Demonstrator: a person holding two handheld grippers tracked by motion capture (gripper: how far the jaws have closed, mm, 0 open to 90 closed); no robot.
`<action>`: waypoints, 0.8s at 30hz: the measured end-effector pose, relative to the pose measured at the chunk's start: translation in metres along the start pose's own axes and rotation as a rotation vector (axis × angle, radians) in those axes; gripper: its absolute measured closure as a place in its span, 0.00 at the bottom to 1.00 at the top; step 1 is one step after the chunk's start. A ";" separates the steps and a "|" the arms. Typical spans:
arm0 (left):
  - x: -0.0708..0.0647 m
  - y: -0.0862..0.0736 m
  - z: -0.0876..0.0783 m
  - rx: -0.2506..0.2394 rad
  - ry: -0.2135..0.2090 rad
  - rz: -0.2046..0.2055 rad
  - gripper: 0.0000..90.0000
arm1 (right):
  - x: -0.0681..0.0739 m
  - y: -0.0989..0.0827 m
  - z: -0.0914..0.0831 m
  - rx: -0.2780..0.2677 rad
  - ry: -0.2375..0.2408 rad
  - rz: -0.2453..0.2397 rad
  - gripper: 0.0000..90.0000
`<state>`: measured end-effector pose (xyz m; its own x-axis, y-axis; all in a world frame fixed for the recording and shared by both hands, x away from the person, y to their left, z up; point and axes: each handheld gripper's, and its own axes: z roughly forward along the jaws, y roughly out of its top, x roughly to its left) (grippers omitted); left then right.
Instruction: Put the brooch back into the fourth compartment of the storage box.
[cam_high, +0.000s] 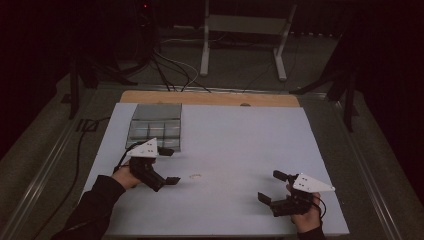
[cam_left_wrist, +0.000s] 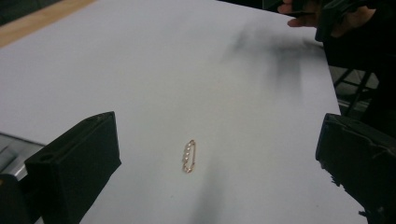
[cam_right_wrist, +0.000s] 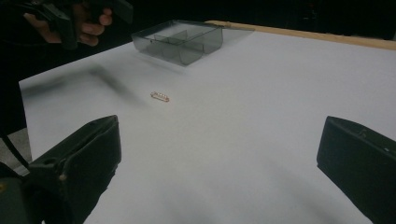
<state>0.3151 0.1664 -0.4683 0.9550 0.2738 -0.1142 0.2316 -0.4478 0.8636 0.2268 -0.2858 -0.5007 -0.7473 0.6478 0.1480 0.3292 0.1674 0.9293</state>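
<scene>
Covering the wooden table (cam_high: 150, 97), a white sheet (cam_high: 240, 145) lies under 2 gaping tongs; dark room.

Black tongs (cam_high: 170, 166), grey triangular plates, dark sleeves (cam_high: 95, 200)

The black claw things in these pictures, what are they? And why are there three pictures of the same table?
They are grippers, like big tweezers, and a person holds one in each hand. The top picture comes from a camera above the table: the left gripper is near the clear plastic box with little compartments, and the right gripper is nearer the right side. The other two pictures come from small cameras riding on each gripper, so you look out between its two black jaws. Both grippers are open and hold nothing. On the white table lies a tiny gold pin with small pearly beads, right in front of the left gripper. The right gripper's camera sees that pin farther away, with the box behind it.
</scene>
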 end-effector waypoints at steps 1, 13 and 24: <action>0.001 0.000 0.004 0.006 -0.004 -0.001 0.01 | 0.000 0.000 0.000 0.001 -0.001 0.000 0.00; 0.008 -0.004 0.034 0.040 -0.031 -0.027 0.01 | 0.000 0.000 -0.001 -0.002 0.004 0.002 0.00; 0.011 -0.009 0.053 0.075 -0.032 -0.096 0.01 | 0.000 0.000 0.000 -0.002 0.008 0.003 0.00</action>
<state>0.3331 0.1276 -0.5031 0.9329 0.2917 -0.2110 0.3342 -0.4836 0.8090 0.2265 -0.2859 -0.5002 -0.7510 0.6423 0.1531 0.3297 0.1638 0.9297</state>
